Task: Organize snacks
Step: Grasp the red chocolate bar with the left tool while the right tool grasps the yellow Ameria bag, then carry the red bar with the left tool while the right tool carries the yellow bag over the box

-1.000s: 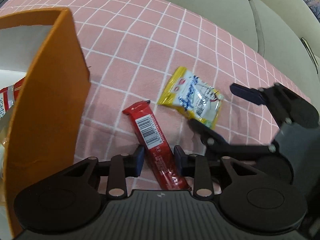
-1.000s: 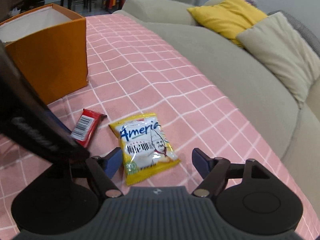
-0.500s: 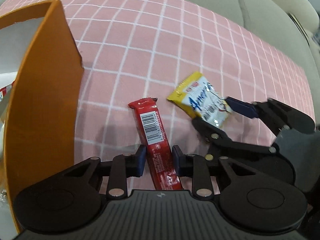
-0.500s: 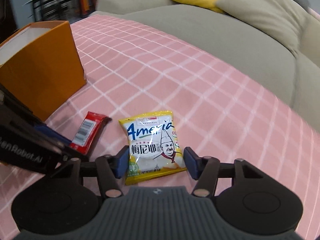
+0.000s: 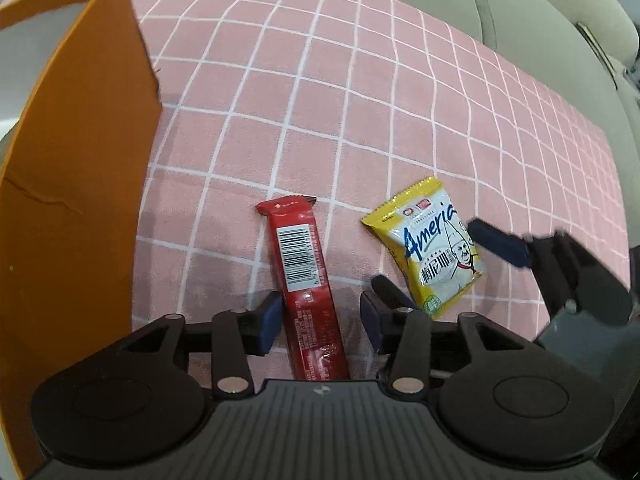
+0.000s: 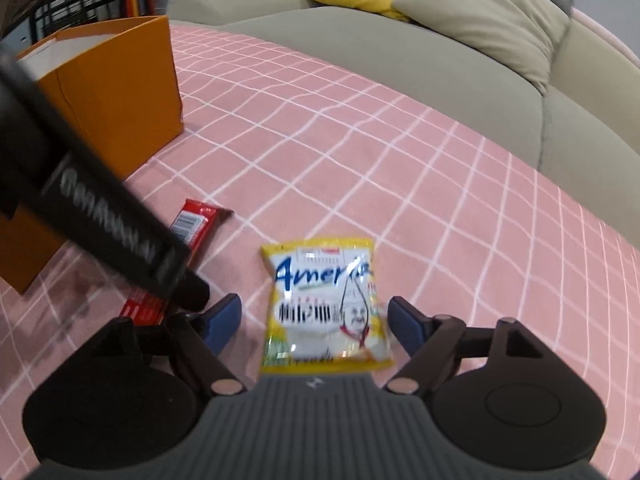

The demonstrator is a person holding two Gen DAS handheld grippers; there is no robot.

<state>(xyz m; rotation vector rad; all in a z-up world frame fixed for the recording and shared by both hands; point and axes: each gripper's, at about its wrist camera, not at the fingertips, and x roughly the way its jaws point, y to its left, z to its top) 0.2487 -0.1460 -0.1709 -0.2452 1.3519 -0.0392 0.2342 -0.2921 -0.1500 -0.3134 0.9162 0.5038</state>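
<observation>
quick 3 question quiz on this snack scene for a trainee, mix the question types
1. True or false: the red snack bar lies between the fingers of the left hand-held gripper.
2. Which snack lies between the right hand-held gripper fingers? A) yellow packet B) red bar C) none
3. Fill in: the orange ___ stands on the pink checked cloth.

Key: 1 true; 2 A; 3 box

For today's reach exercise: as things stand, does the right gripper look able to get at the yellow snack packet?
Probably yes: the right gripper is open, its fingers straddling the yellow snack packet, nothing between.
</observation>
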